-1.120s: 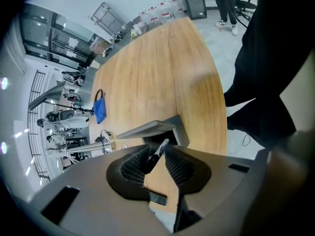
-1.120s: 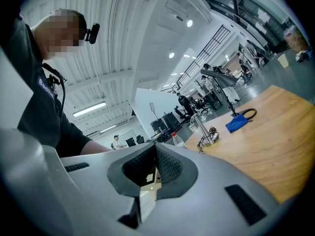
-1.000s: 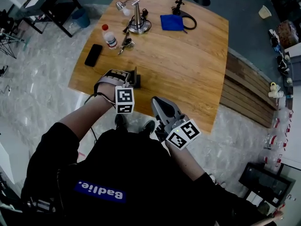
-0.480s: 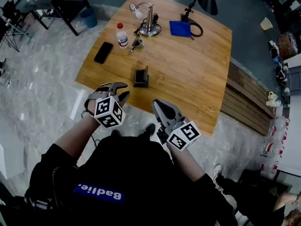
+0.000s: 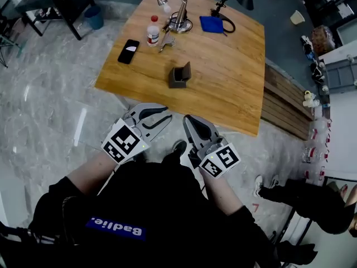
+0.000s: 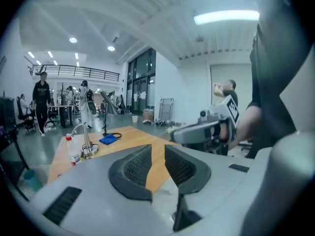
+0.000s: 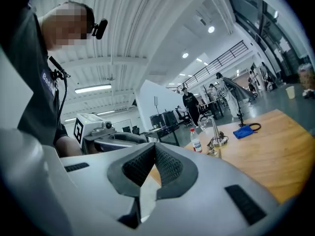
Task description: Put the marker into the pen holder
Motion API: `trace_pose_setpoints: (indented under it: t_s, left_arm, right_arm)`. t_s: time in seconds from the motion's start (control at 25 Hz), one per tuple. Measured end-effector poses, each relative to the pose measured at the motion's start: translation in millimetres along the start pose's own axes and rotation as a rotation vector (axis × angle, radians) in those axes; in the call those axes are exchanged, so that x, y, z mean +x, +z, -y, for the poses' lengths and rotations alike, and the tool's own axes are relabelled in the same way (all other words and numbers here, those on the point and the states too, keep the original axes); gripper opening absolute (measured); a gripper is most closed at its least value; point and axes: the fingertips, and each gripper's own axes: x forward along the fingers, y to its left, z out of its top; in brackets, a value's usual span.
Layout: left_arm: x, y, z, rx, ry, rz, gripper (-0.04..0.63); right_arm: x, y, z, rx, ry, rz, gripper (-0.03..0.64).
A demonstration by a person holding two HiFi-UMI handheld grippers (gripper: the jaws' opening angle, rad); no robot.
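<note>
Since a second ago the left gripper (image 5: 163,116) has pulled back from the pen holder, off the near edge of the table (image 5: 228,82). It now hangs close to the body beside its partner, and the whole table sits farther off in the head view. Its jaws stand a narrow gap apart with nothing between them; only bare tabletop shows through the gap.

Farther ahead, well apart from both grippers, the pen holder (image 5: 177,78) stands on the table. A slim dark upright piece at its right side looks like the marker (image 5: 187,70), its long axis vertical, though it is too small to be sure. If so, the task appears finished.

To the right, the right gripper (image 5: 187,120) has its jaws pressed together, empty. Neither gripper is clearly nearer the holder.
</note>
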Motion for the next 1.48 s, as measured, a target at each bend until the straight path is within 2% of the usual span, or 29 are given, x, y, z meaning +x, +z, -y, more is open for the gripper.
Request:
trace_pose_setpoints:
  t_s: [0.12, 0.2, 0.32, 0.44, 0.84, 1.48]
  left_arm:
    - [-24, 22, 21, -0.102, -0.032, 0.141, 0.061]
    - [-35, 35, 28, -0.126, -0.022, 0.222, 0.021]
    - [-40, 47, 34, -0.146, 0.01, 0.291, 0.009]
    - [-35, 55, 40, -0.161, 0.03, 0.324, 0.009]
    - [-8, 47, 61, -0.157, 0.055, 0.287, 0.009]
    - [-9, 43, 67, -0.151, 0.08, 0.257, 0.009]
  right_arm:
    - [-7, 10, -25, -0.053, 0.012, 0.018, 0.006]
    - [-11, 18, -37, -0.087, 0.028, 0.035, 0.006]
    - [-17, 27, -46, -0.121, 0.06, 0.046, 0.006]
    - [-27, 32, -48, -0.144, 0.089, 0.051, 0.006]
    - [-51, 19, -34, -0.11, 0.111, 0.045, 0.006]
    - [-56, 18, -35, -0.087, 0.122, 0.044, 0.006]
